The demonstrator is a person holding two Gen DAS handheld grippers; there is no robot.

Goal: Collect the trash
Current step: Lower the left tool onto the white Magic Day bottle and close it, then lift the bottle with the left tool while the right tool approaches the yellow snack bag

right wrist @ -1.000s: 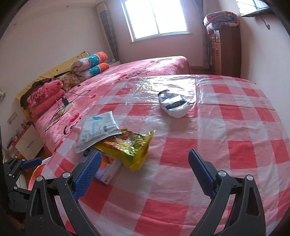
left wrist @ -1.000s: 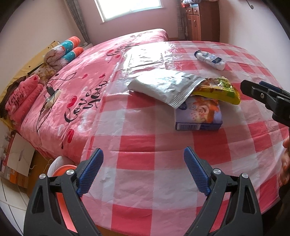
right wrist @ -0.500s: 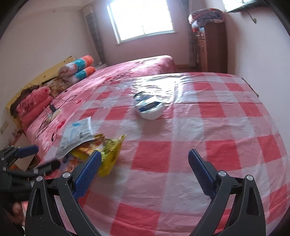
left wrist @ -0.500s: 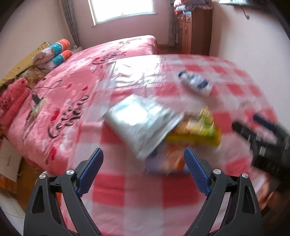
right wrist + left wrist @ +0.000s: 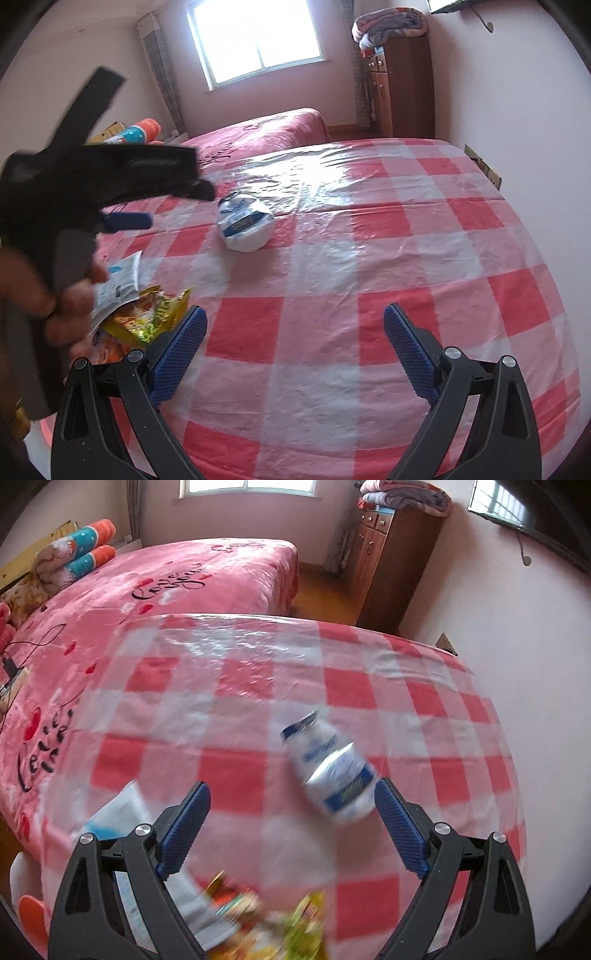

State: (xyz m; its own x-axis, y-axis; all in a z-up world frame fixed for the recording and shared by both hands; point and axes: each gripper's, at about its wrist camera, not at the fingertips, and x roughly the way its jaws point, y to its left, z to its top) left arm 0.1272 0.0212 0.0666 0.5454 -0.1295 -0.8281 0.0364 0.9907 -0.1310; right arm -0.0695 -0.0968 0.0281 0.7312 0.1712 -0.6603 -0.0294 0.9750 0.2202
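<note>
Left wrist view shows the left gripper [image 5: 291,819], jaws apart and empty, over the white bottle [image 5: 330,771] on the tabletop [image 5: 424,716]. The right gripper [image 5: 293,345] gapes empty too; wrappers [image 5: 147,310] remain uncollected.

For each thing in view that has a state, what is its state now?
Left gripper: open, nothing held.
Right gripper: open, nothing held.
White bottle: lying on its side.
Yellow snack bag: torn open, crumpled.
White pouch: lying on the snack bag.

White bottle [image 5: 245,225] on checked tablecloth [image 5: 369,295], wrappers [image 5: 147,310] beside.
</note>
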